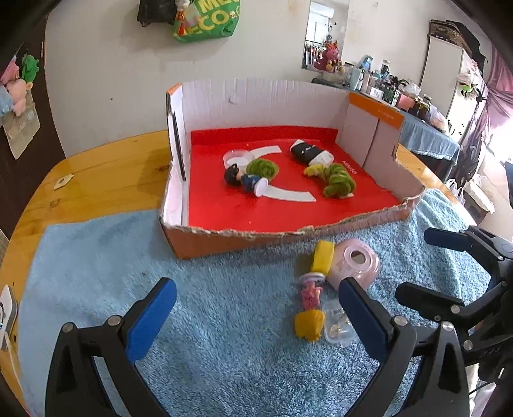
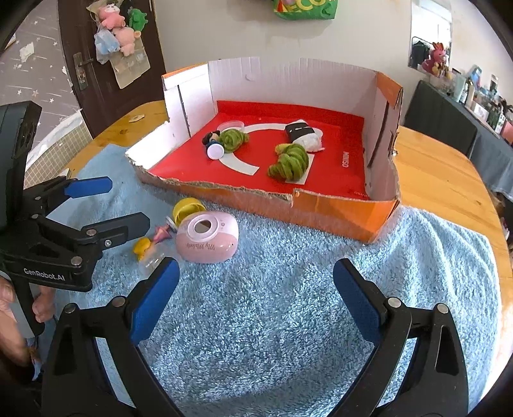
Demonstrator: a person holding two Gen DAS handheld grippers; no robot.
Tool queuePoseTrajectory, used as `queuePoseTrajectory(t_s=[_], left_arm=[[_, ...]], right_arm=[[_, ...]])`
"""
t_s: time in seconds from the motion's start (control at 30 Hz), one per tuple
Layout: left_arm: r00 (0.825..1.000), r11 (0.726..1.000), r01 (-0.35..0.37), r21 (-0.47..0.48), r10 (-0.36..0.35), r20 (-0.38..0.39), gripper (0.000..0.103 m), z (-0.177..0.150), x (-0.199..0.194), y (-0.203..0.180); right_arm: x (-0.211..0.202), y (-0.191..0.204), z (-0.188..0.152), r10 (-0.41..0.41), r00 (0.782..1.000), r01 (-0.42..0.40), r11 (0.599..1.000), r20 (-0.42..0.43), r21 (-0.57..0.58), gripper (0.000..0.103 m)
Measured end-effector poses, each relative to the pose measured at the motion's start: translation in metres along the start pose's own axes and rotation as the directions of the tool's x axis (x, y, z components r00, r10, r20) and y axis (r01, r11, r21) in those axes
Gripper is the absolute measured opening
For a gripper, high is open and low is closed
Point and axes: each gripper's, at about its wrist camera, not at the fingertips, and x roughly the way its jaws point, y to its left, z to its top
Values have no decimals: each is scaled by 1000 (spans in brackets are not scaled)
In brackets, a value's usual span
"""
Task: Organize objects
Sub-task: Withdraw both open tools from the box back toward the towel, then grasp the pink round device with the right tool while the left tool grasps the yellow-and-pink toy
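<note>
An orange cardboard box (image 1: 231, 239) (image 2: 327, 202) with a red floor holds a small dark-haired figurine (image 1: 247, 179) (image 2: 213, 141), two green fuzzy rolls (image 1: 340, 181) (image 2: 290, 162), a black-and-white bundle (image 1: 309, 152) (image 2: 303, 133) and a clear round lid (image 1: 237, 155). On the blue towel in front lie a pink rounded case (image 1: 354, 264) (image 2: 206, 239), a yellow cup (image 1: 322, 256) (image 2: 187, 207), a pink-and-yellow figurine (image 1: 309, 308) (image 2: 152, 240) and a clear plastic piece (image 1: 338, 325). My left gripper (image 1: 256, 303) (image 2: 128, 205) is open above the towel. My right gripper (image 2: 256, 288) (image 1: 416, 266) is open too, nothing between its fingers.
The blue towel (image 1: 208, 320) (image 2: 288, 304) covers a round wooden table (image 1: 96, 173) (image 2: 442, 179). A dark door with hanging plush toys (image 2: 118, 29) stands behind left. A cluttered counter (image 1: 400, 93) is at the back right. A hand (image 2: 19, 308) holds the left gripper's handle.
</note>
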Motion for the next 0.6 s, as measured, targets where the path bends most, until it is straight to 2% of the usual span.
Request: queuePoseTrajectory(t_s=[0.37, 0.5, 0.6], left_arm=[[999, 1000, 26, 0, -26, -42, 103, -5, 15, 1], [999, 1000, 16, -14, -16, -50, 103, -3, 19, 5], [998, 999, -31, -12, 30, -61, 103, -2, 23, 8]], right_arm=[[7, -9, -1, 1, 1000, 0, 1000, -19, 26, 98], [7, -11, 2, -3, 1000, 4, 1000, -16, 28, 98], [9, -10, 6, -1, 1000, 2, 1000, -15, 23, 98]])
